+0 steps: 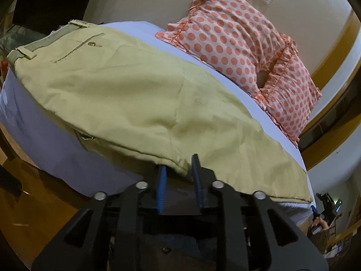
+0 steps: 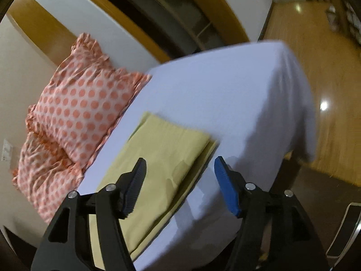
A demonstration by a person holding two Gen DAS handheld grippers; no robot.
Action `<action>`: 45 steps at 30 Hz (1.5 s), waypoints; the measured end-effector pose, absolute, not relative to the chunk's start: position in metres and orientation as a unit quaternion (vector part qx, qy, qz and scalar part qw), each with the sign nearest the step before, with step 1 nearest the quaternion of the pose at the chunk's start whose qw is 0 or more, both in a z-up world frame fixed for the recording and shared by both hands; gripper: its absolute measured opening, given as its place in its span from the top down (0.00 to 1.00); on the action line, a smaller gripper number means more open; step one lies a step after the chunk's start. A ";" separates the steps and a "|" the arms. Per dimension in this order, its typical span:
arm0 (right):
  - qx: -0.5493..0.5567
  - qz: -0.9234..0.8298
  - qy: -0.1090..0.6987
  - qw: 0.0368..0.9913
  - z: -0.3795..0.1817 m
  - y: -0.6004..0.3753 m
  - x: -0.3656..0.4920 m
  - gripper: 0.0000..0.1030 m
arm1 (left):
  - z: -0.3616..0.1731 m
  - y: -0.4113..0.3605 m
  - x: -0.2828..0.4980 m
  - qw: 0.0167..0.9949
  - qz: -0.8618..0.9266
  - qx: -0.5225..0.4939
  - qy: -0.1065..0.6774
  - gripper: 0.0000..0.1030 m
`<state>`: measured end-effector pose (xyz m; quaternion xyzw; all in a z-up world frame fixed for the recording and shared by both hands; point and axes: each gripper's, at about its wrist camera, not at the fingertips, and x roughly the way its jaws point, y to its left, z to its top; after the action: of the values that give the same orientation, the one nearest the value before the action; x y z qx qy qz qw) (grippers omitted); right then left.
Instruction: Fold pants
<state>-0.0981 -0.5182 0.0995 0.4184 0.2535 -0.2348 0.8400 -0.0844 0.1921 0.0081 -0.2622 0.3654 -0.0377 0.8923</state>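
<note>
Khaki pants (image 1: pixel 140 94) lie flat on a bed with a white sheet (image 1: pixel 56 149), waistband at the far left, back pocket up. My left gripper (image 1: pixel 179 163) sits at the near edge of the pants, its blue-padded jaws partly open around the edge fold, not clamped. In the right wrist view the leg end of the pants (image 2: pixel 162 158) lies folded double on the sheet (image 2: pixel 225 94). My right gripper (image 2: pixel 179 164) is wide open and empty, hovering just above the leg end.
Two orange polka-dot pillows (image 1: pixel 237 43) lie along the far side of the bed by the wall; they also show in the right wrist view (image 2: pixel 76 113). A wooden floor (image 2: pixel 320 72) surrounds the bed. A dark object (image 2: pixel 345 228) lies on the floor at lower right.
</note>
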 end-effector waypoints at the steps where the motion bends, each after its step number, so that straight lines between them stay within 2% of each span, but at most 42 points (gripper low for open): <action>1: 0.414 -0.231 0.255 0.843 0.098 -0.521 -0.096 0.38 | 0.008 0.192 -0.087 0.895 -0.037 -0.260 0.361 0.68; 3: 0.409 -0.226 0.261 0.844 0.093 -0.522 -0.089 0.40 | 0.007 0.192 -0.092 0.898 -0.038 -0.258 0.355 0.61; 5: 0.391 -0.222 0.260 0.855 0.092 -0.516 -0.086 0.41 | 0.005 0.193 -0.097 0.898 -0.041 -0.263 0.350 0.59; 6: 0.393 -0.212 0.258 0.857 0.090 -0.514 -0.086 0.52 | 0.004 0.193 -0.099 0.898 -0.045 -0.268 0.347 0.57; 8: 0.407 -0.184 0.261 0.856 0.086 -0.511 -0.084 0.64 | 0.000 0.194 -0.104 0.896 -0.056 -0.277 0.341 0.54; 10: 0.404 -0.174 0.259 0.860 0.082 -0.507 -0.083 0.82 | -0.005 0.196 -0.107 0.892 -0.066 -0.289 0.340 0.53; 11: 0.404 -0.169 0.259 0.861 0.080 -0.506 -0.081 0.96 | -0.007 0.197 -0.108 0.890 -0.069 -0.296 0.339 0.53; 17: 0.341 -0.097 0.216 0.910 0.124 -0.471 -0.046 0.97 | -0.012 0.212 -0.116 0.888 -0.058 -0.328 0.318 0.45; 21: 0.292 0.066 0.208 0.931 0.168 -0.379 0.004 0.97 | -0.009 0.212 -0.120 0.892 -0.045 -0.325 0.310 0.34; 24: 0.242 0.184 0.244 0.921 0.173 -0.295 0.027 0.97 | -0.006 0.209 -0.121 0.897 -0.041 -0.312 0.310 0.29; 26: 0.179 0.272 0.315 0.892 0.159 -0.222 0.038 0.96 | -0.006 0.207 -0.121 0.898 -0.042 -0.306 0.312 0.26; 28: 0.090 0.332 0.387 0.856 0.137 -0.157 0.034 0.92 | -0.008 0.206 -0.121 0.898 -0.048 -0.303 0.315 0.24; 29: 0.057 0.339 0.401 0.849 0.131 -0.141 0.028 0.79 | -0.009 0.205 -0.120 0.898 -0.054 -0.301 0.317 0.24; 30: 0.037 0.341 0.405 0.848 0.127 -0.132 0.022 0.54 | -0.010 0.205 -0.119 0.897 -0.058 -0.298 0.320 0.23; 32: 0.029 0.344 0.394 0.852 0.127 -0.129 0.011 0.25 | -0.013 0.201 -0.116 0.897 -0.066 -0.290 0.326 0.23; 36: 0.077 0.332 0.365 0.867 0.138 -0.153 0.008 0.19 | -0.018 0.192 -0.104 0.895 -0.087 -0.280 0.337 0.22; 45: 0.131 0.310 0.382 0.861 0.130 -0.170 0.022 0.19 | -0.015 0.196 -0.079 0.890 -0.101 -0.295 0.333 0.20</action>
<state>0.0218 -0.1698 0.1296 0.1309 0.3817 0.3104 0.8607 -0.0790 0.1963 -0.0155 -0.2951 0.3332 -0.1013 0.8897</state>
